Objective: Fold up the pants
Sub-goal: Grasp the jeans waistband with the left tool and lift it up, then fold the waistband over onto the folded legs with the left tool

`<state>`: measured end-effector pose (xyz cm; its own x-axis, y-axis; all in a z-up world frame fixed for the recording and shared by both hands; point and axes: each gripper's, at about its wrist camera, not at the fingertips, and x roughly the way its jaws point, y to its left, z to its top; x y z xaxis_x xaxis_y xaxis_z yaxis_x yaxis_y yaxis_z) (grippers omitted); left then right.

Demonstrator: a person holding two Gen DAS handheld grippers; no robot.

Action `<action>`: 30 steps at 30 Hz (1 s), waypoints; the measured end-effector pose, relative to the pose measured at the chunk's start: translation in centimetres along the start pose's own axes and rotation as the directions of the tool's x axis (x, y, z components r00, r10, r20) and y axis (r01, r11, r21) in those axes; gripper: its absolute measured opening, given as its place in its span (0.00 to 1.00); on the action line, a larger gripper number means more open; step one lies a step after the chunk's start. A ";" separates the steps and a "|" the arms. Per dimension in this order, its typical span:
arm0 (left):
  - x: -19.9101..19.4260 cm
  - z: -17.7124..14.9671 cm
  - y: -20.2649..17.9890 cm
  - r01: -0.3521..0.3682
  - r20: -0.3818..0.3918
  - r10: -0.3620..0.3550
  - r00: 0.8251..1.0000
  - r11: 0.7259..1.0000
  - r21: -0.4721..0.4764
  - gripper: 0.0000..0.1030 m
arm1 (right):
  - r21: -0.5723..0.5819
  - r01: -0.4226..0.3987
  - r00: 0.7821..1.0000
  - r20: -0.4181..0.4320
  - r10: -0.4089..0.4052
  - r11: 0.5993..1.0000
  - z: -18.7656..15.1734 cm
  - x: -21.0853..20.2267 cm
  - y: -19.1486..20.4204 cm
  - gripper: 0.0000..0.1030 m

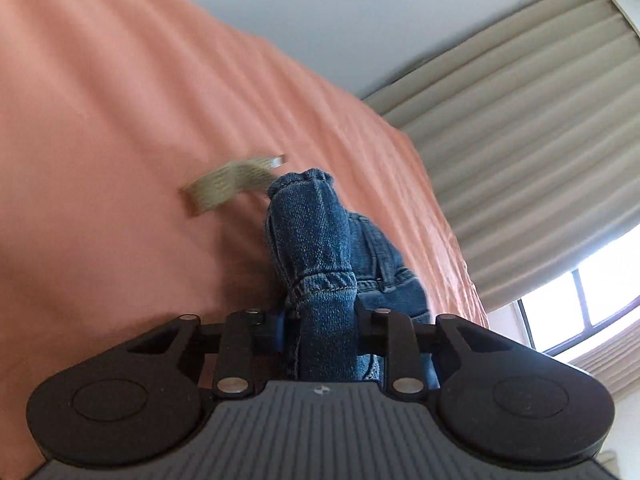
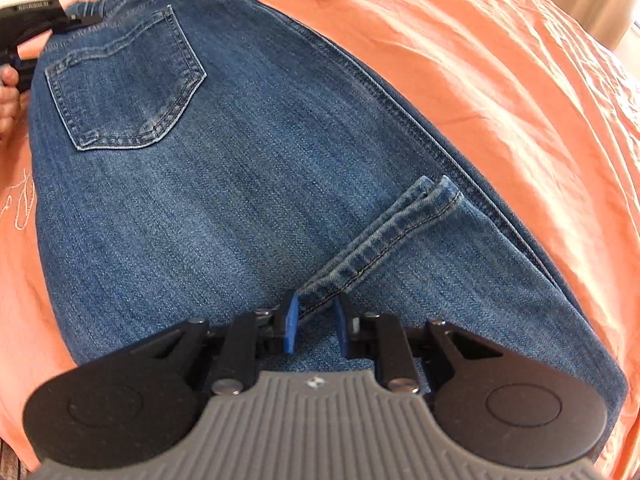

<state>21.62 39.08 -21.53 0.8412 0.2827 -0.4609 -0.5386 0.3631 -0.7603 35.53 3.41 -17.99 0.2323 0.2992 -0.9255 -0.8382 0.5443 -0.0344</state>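
Blue denim pants (image 2: 224, 184) lie on an orange bedsheet (image 2: 500, 80), back pocket toward the upper left, with a hemmed leg end (image 2: 384, 240) folded over the middle. My right gripper (image 2: 317, 322) sits low over the pants, its blue pads either side of that hem with a narrow gap. My left gripper (image 1: 320, 332) is shut on a bunched fold of the pants (image 1: 316, 248) at the waistband end, and it also shows in the right wrist view (image 2: 36, 20) at the upper left. A tan label (image 1: 236, 180) sticks out beside the denim.
The orange sheet (image 1: 140, 120) covers the bed all around the pants. Beige curtains (image 1: 520, 128) and a window (image 1: 588, 296) stand beyond the bed's far side. The person's hand (image 2: 8, 96) shows at the left edge.
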 end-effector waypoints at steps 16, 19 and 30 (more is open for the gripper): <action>-11.6 -14.6 -21.5 0.158 -0.057 -0.169 0.984 0.675 0.720 0.26 | 0.339 -0.033 0.985 0.173 -0.028 0.940 -8.2 -9.5 -4.2 0.16; -11.9 -19.7 -23.6 0.202 -0.157 -0.128 0.979 0.575 0.793 0.26 | 0.414 -0.054 0.980 0.196 -0.031 0.909 -11.5 -10.9 -5.7 0.17; -10.2 -31.4 -20.6 0.329 -0.441 0.154 0.884 0.465 0.822 0.29 | 0.613 -0.127 0.967 0.251 -0.039 0.780 -22.9 -13.2 -7.7 0.17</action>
<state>25.62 0.86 -15.54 0.6817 -0.0856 -0.7266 -0.0131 0.9915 -0.1291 27.65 -22.71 -14.14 0.3812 0.4645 -0.7993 -0.3810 0.8667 0.3219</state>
